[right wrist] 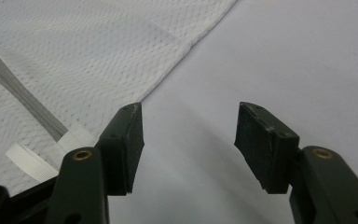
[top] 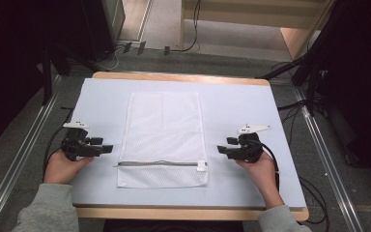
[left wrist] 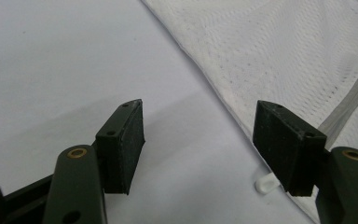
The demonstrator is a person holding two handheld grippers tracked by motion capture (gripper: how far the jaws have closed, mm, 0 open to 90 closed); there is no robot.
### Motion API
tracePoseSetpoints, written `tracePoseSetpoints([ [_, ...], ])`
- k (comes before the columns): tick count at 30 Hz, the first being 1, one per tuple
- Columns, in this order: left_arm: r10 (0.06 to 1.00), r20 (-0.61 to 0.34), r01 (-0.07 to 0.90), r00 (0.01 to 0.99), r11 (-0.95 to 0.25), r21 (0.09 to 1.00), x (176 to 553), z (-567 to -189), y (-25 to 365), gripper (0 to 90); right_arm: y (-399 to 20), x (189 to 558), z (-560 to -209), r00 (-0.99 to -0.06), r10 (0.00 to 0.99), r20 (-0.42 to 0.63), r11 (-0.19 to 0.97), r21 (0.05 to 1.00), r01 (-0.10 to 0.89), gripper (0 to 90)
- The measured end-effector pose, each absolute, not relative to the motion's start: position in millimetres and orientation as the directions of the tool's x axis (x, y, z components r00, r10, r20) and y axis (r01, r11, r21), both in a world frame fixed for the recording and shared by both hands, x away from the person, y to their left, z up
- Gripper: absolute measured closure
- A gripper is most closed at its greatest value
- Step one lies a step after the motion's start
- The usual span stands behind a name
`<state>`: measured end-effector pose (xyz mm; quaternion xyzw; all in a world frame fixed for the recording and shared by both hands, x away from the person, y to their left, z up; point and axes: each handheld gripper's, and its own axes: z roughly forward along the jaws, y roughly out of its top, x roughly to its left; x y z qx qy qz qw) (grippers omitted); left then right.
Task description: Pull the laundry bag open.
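Note:
A white mesh laundry bag (top: 163,137) lies flat in the middle of the table, its grey zipper (top: 157,163) running across near the front edge with a white tab (top: 201,167) at the right end. My left gripper (top: 110,148) rests on the table just left of the bag, jaws open and empty; in the left gripper view (left wrist: 200,142) the bag's edge (left wrist: 279,60) lies to the right. My right gripper (top: 220,149) sits just right of the bag, also open and empty (right wrist: 191,140), with the mesh (right wrist: 74,60) and zipper (right wrist: 23,98) to its left.
The table top (top: 232,106) is covered by a pale sheet with a wooden rim (top: 188,212). Cables (top: 314,193) trail on the grey floor around it, and metal rails (top: 24,145) run along both sides. Dark stands are at the back corners.

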<state>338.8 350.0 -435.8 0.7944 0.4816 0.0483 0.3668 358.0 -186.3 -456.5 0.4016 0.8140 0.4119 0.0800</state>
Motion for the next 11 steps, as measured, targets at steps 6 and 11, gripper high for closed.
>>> tracePoseSetpoints([
  [6,0.8,-0.287,0.736,0.527,-0.262,0.624,342.7,-437.2,349.0,33.0,-189.9,356.6,-457.3,-0.656,0.728,0.199,0.332,0.734,0.592,42.6],
  [11,0.802,-0.284,0.736,0.526,-0.261,0.625,343.9,-437.6,348.3,33.0,-191.5,356.7,-458.1,-0.652,0.734,0.189,0.332,0.739,0.587,40.4],
])
